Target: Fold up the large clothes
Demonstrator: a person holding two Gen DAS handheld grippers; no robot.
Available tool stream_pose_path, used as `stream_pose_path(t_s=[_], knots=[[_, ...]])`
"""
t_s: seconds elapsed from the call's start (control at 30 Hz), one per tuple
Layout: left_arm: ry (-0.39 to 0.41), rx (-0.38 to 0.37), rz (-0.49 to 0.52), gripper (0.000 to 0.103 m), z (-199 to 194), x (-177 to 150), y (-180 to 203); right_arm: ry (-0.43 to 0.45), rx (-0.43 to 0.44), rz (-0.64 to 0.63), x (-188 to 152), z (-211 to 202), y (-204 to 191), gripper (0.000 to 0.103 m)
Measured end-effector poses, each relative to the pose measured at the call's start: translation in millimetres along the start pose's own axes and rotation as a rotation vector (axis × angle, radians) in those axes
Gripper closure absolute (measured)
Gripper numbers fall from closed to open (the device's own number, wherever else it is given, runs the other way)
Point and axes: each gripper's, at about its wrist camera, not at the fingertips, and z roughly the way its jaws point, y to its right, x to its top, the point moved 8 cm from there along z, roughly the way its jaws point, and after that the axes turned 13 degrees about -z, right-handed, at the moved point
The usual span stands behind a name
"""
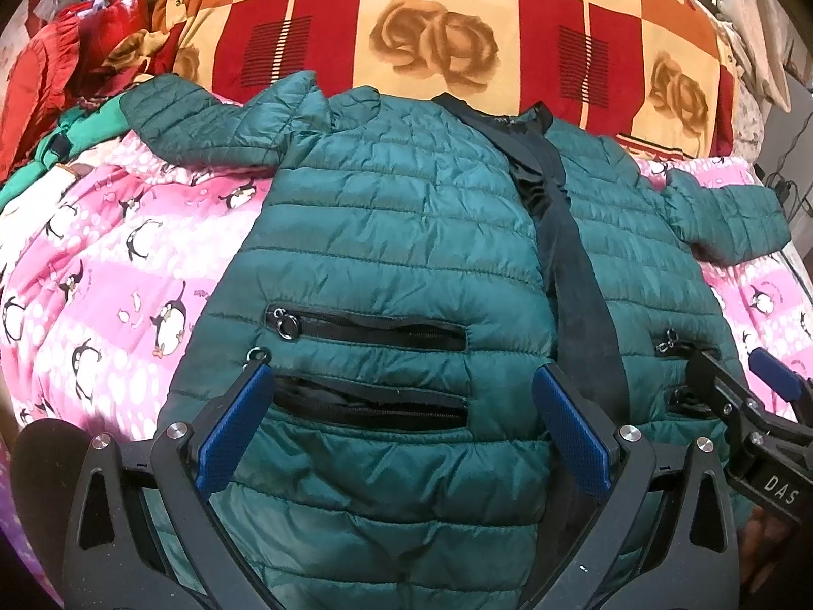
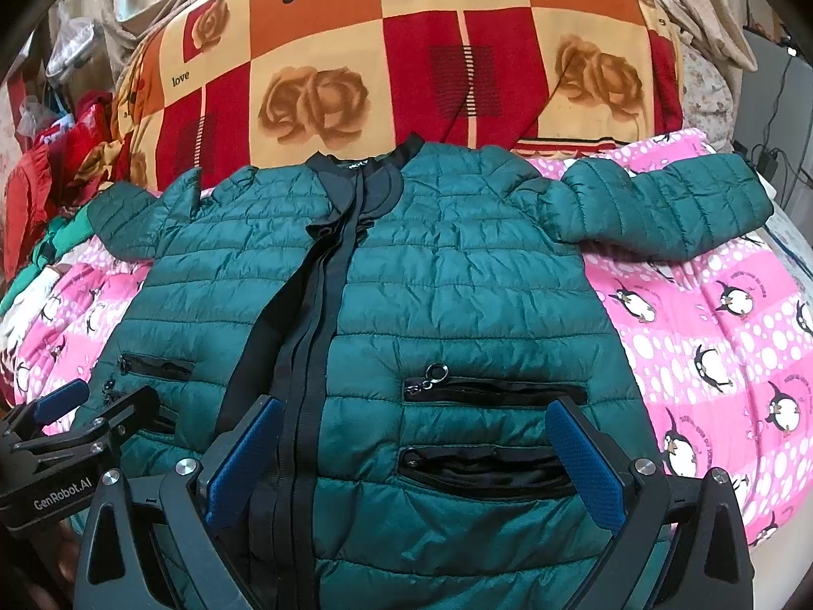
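Lying front-up and spread flat, a dark green quilted puffer jacket (image 1: 386, 234) covers a pink bedspread printed with penguins (image 1: 101, 264), its black-trimmed collar (image 2: 366, 165) pointing away from the cameras toward a large red, orange and cream checked quilt patterned with roses and the word "love" (image 1: 457, 15). Both sleeves reach outward, the one on the left (image 1: 188, 117) toward a heap of red and green clothes (image 1: 56, 81), the one on the right (image 2: 676, 208) across the pink bedspread. A black zipper placket (image 2: 310, 335) runs down the jacket's middle, with two black zipped pockets on each front panel.

The left gripper (image 1: 401, 427) hangs over the jacket's lower left panel with its blue-padded fingers (image 1: 233, 427) spread wide apart, framing the lower pocket (image 1: 376, 404) and clasping nothing. The right gripper (image 2: 414, 465) hovers over the lower right panel, its blue-padded jaws equally wide and empty, one finger (image 2: 244, 457) just beside the placket and the other (image 2: 584, 467) at the outer end of the lower pocket (image 2: 488, 465). Each gripper shows at the edge of the other's view, side by side above the hem.
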Motion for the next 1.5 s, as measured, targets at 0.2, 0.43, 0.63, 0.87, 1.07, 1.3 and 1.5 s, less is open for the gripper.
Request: stream_pose_path(t_s=[0.2, 0.43, 0.63, 0.87, 1.07, 1.3, 1.5], knots=[[0.008, 0.018, -0.005, 0.001, 1.2, 8.9, -5.5, 0.007, -0.021, -0.025, 4.1, 2.4, -2.7, 0.0], [0.037, 0.012, -0.025, 0.001, 0.2, 20.9, -9.1, 0.005, -0.02, -0.032, 12.4, 5.1, -4.0, 0.0], [0.073, 0.034, -0.032, 0.001, 0.7, 39.8, -15.8, 0.02, 0.006, -0.022, 28.0, 8.6, -4.7, 0.0], [0.105, 0.064, -0.059, 0.001, 5.8, 71.6, -32.4, 0.04, 0.02, -0.03, 54.8, 13.3, -7.4, 0.0], [0.144, 0.094, -0.085, 0.001, 9.2, 101.5, -53.8, 0.027, 0.046, -0.036, 75.3, 26.8, -16.3, 0.0], [0.173, 0.133, -0.156, 0.001, 21.8, 139.3, -87.1, 0.025, 0.047, -0.054, 93.6, 45.9, -28.4, 0.0], [0.19, 0.169, -0.19, 0.001, 35.3, 164.1, -110.4, 0.014, 0.045, -0.058, 108.3, 64.1, -33.9, 0.0]])
